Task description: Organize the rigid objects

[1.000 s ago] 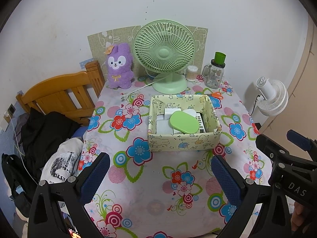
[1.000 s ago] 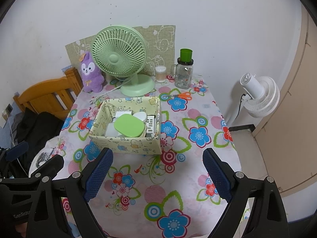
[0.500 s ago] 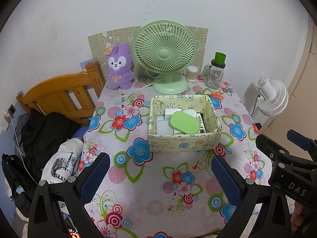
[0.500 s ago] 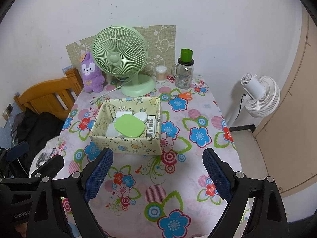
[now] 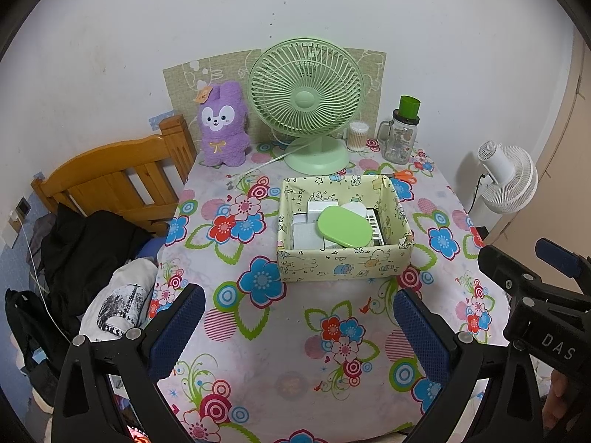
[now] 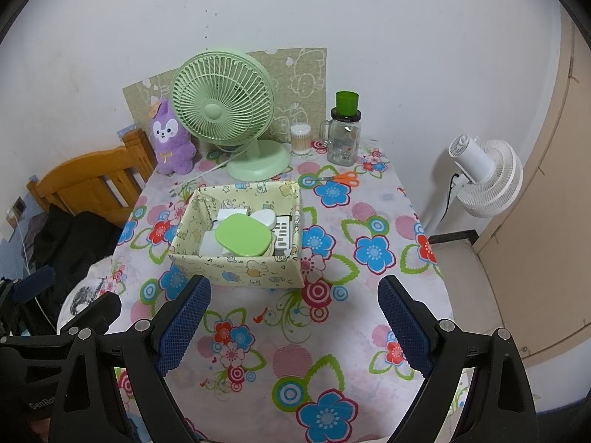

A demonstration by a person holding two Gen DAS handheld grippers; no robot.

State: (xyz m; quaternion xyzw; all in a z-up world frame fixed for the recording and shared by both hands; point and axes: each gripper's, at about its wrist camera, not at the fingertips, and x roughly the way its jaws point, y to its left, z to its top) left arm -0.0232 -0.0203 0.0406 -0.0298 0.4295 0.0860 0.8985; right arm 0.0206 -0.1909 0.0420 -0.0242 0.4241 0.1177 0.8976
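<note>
From my seat at the controls, both tools hang over the near edge of the table (image 5: 295,387), which wears a white cloth printed with bright flowers. My left gripper (image 5: 295,332) has its blue-padded jaws spread wide with nothing but tablecloth between them; my right gripper (image 6: 293,326) is likewise wide open and holds nothing. In the left wrist view the right gripper's black frame also shows at the right edge.

The pale yellow cartoon-print box (image 5: 343,267) sits around the middle of the table, well beyond both sets of fingertips. Inside it lies a light green oval lidded case (image 5: 344,227) resting on top of several white items (image 5: 306,234) (I cannot make out exactly what they are), with a white and grey slotted item (image 6: 282,234) against the box's right wall.

Behind the box stands a green desk fan (image 5: 306,101), its cord trailing off to the left. A purple plush rabbit (image 5: 222,125) leans beside it on the left. To the fan's right are a small tub of cotton swabs (image 5: 358,135) and a glass mug jar with a green cap (image 5: 402,136). Orange-handled scissors (image 6: 341,178) lie flat just behind the box's far right corner.

Off the table, a white floor fan (image 6: 484,177) stands at the right, and a wooden headboard (image 5: 110,181) with dark clothes (image 5: 85,251) heaped by it is at the left.
</note>
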